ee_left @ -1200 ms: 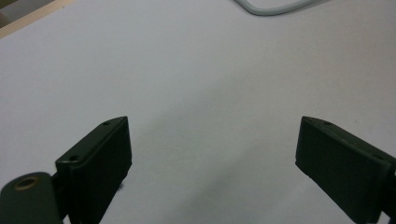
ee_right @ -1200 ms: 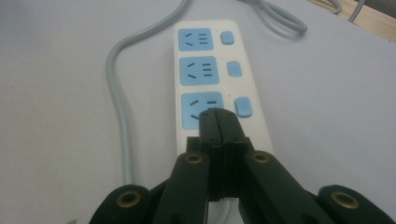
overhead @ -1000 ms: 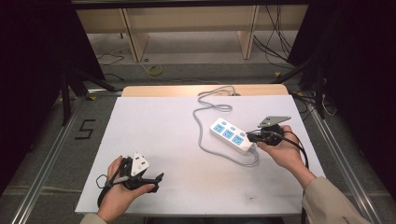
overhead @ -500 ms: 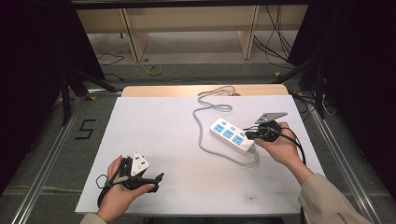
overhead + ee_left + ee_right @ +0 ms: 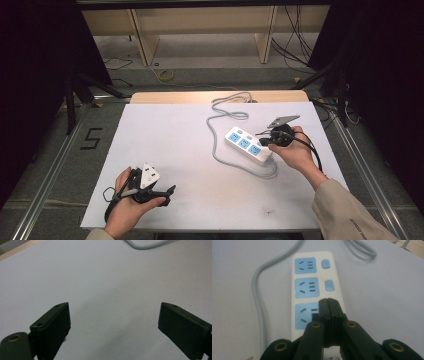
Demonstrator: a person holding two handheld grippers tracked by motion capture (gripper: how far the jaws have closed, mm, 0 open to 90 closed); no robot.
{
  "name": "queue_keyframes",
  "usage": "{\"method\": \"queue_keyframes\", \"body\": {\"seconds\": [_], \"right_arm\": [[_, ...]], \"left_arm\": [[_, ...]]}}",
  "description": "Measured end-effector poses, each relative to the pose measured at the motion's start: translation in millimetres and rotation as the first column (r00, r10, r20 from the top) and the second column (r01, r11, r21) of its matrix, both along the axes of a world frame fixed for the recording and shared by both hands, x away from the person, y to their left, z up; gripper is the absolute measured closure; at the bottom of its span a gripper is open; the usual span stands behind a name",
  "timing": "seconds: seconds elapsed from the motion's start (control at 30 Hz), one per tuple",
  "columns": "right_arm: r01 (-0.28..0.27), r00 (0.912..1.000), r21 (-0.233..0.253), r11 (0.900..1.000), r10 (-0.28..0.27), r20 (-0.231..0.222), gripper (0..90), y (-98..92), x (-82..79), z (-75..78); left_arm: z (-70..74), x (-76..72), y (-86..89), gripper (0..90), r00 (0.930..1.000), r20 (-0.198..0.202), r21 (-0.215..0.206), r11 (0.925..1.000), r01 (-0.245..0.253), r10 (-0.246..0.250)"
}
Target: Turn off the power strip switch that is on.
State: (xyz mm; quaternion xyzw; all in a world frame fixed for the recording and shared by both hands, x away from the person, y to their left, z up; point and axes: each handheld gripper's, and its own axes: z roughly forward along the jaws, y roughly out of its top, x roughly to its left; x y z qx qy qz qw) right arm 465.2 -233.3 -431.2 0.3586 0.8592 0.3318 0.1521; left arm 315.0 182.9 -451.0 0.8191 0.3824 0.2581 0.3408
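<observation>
The power strip [image 5: 312, 290] lies on the white table [image 5: 165, 145]; the right gripper [image 5: 328, 302], jaws pressed together and empty, hovers over its nearest socket. The left gripper [image 5: 113, 322] gapes wide, holding nothing.

Glossy white plastic power strip [image 5: 312, 287] with a smooth grey cord [image 5: 259, 305] lies on a matt white table [image 5: 165, 145]

Wide bare stretch of white table [image 5: 170, 140] left of the power strip [image 5: 248, 146], open for passage from the near edge to the far edge. Blocked just left of the power strip by its grey cord [image 5: 216, 145], running along the surface and curling in loops beyond the strip's far end. Blocked right over the strip's nearest socket by the right gripper [image 5: 328, 305], jaws pressed together. Well left of the strip, near the front edge, left gripper [image 5: 113, 322] spread wide over bare surface.
</observation>
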Motion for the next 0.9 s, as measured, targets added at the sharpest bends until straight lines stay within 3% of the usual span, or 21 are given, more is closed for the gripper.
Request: {"method": "queue_keyframes", "body": {"seconds": [0.9], "right_arm": [[0.009,0.9996,-0.036,0.999,-0.01,-0.026,90.0,34.4,45.5,-18.3]], "left_arm": [[-1.3,-0.4,-2.7,10.6,0.9999,0.001,0.003,0.9999,0.01,-0.01]]}}
